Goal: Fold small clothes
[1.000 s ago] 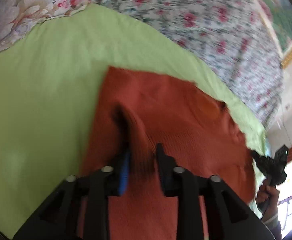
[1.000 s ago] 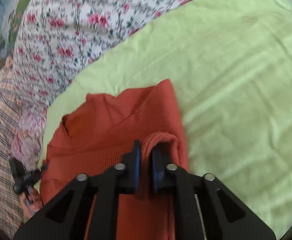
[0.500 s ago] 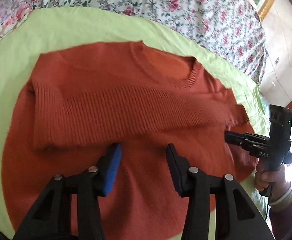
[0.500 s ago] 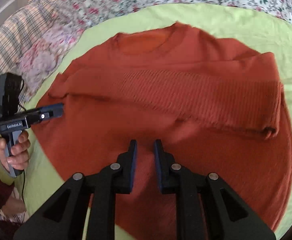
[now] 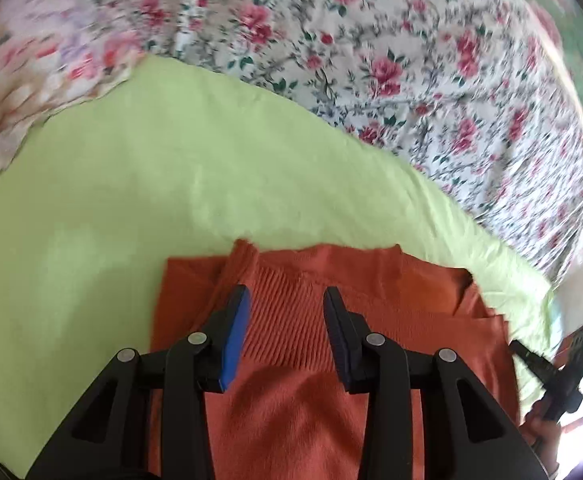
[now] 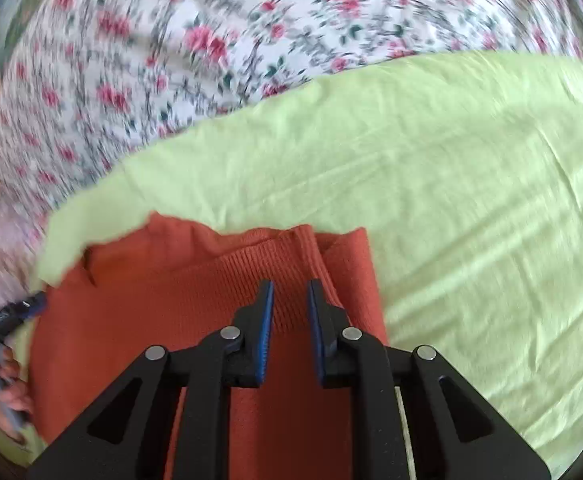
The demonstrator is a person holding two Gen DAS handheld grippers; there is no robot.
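I have the orange sweater [image 5: 391, 312] lying on the light green sheet [image 5: 131, 184] that is spread over the bed. In both wrist views it fills the near middle. Its far edge runs roughly straight across, with green sheet beyond it and the floral bedcover [image 5: 371, 64] farther back still. A ribbed band of the knit lies across the plainer fabric, and at each side end a fold ridge stands up a little.

My left gripper [image 5: 286, 296] points down at the left part of the sweater, close to its far edge. Its fingers [image 5: 235, 332] stand apart and have just been closing. The ribbed band shows in the gap between them, but the pads are not pressing on it. I cannot tell whether the tips touch the cloth.

My right gripper [image 6: 290, 286] is over the right part of the sweater, just left of its right edge. Its fingers [image 6: 265, 320] are close together, yet a narrow gap stays clear between the blue pads. Ribbed knit shows through that gap and nothing is pinched. The fold ridge lies just at the tip of the right-hand finger.

At the far right of the left view I can see the hand [image 5: 539, 428] that holds the right gripper beside the sweater's right edge. Both views are smeared with blur, mostly on the bedcover.
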